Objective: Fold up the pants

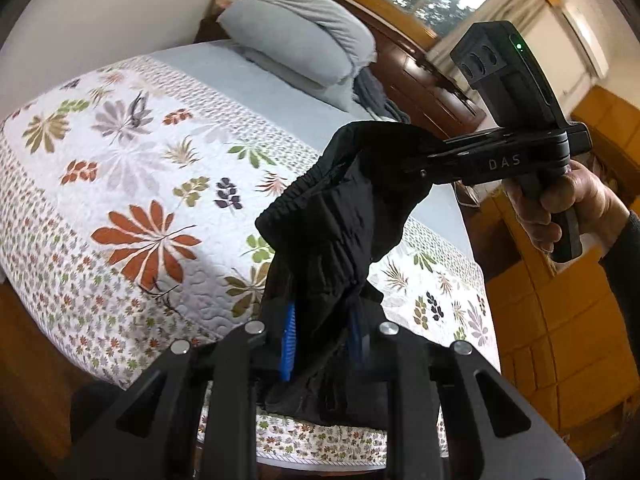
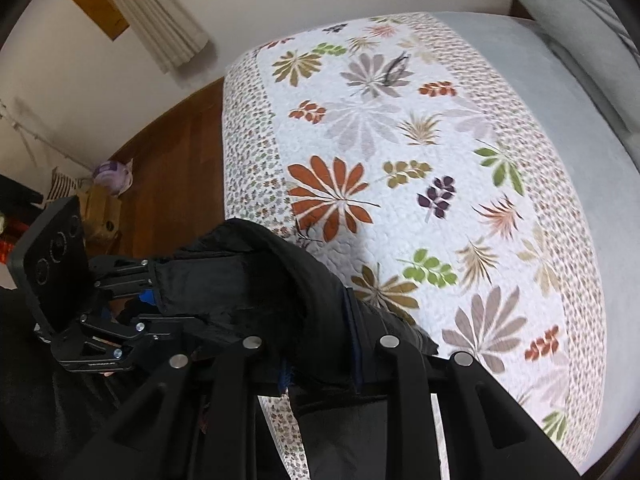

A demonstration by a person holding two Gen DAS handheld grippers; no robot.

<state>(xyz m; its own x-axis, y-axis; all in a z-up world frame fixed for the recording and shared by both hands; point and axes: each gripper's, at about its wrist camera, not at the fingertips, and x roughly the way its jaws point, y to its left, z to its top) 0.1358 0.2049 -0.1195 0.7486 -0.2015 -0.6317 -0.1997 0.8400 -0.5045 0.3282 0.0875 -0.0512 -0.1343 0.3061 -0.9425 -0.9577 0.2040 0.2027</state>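
Black pants (image 1: 332, 216) with an elastic waistband hang bunched in the air above the bed. My left gripper (image 1: 324, 344) is shut on one part of the waistband, its blue pads partly hidden by cloth. My right gripper (image 1: 424, 156) is shut on the other end of the waistband at the upper right. In the right wrist view the pants (image 2: 256, 280) stretch from my right gripper (image 2: 320, 364) to my left gripper (image 2: 156, 296) at the left.
A floral quilt (image 1: 132, 184) covers the bed, with a grey sheet (image 1: 256, 80) and grey pillows (image 1: 296, 36) at its head. A wooden headboard (image 1: 424, 72) and window stand behind. Wooden floor (image 2: 168, 168) lies beside the bed, with small items at the wall.
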